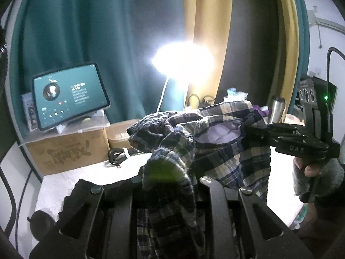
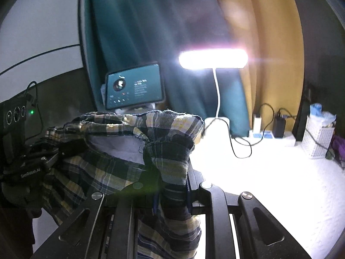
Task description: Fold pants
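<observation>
The plaid pants (image 1: pixel 215 142) hang in the air between both grippers, above the white table (image 1: pixel 86 177). My left gripper (image 1: pixel 170 183) is shut on a bunched edge of the pants; cloth hides its fingertips. My right gripper (image 2: pixel 172 185) is shut on the other edge of the pants (image 2: pixel 120 151), cloth draped over its fingers. In the left wrist view the right gripper (image 1: pixel 254 129) reaches in from the right and pinches the fabric. In the right wrist view the left gripper (image 2: pixel 58 151) holds the cloth at the left. The pale lining shows inside the open waist.
A tablet (image 1: pixel 69 95) leans on a cardboard box (image 1: pixel 66 149) at the back left. A bright desk lamp (image 2: pixel 213 58) stands at the back, with chargers and cables (image 2: pixel 241 142) beside it. A white basket (image 2: pixel 319 138) sits at the right. Teal and yellow curtains hang behind.
</observation>
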A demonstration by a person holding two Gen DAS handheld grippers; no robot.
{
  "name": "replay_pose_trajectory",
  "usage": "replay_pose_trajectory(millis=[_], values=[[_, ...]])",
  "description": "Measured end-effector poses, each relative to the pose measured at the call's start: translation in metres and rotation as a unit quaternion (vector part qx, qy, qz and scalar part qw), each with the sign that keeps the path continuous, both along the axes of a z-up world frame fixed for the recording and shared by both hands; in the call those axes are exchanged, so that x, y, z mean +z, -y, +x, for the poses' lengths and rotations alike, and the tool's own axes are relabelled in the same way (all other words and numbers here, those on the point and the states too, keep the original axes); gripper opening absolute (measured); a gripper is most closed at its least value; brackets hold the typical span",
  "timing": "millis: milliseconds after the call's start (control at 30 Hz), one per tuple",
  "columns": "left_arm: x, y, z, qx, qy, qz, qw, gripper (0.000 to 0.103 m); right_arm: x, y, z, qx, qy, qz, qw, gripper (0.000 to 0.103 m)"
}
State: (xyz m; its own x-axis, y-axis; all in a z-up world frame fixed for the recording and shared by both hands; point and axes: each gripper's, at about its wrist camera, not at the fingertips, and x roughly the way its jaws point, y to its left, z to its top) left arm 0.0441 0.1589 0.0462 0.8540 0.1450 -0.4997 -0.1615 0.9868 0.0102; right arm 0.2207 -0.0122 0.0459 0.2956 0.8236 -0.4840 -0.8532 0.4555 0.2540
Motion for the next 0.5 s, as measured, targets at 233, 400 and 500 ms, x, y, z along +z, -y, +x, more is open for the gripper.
replay_pose_trajectory(millis=[233,400,500], values=[[-0.026,-0.017,0.037,-0.001,-0.044,-0.014,0.9989,0.018,-0.035,-0.018,0.034,-0.006,-0.04,-0.019,0.999,0.019],[-0.045,-0.028,0.058,0.006,-0.071,-0.026,0.9971,0.018,-0.058,-0.029,0.051,-0.003,-0.064,-0.039,0.997,0.019],[-0.057,-0.036,0.069,0.009,-0.087,-0.038,0.9955,0.018,-0.071,-0.036,0.06,0.001,-0.075,-0.051,0.996,0.019]])
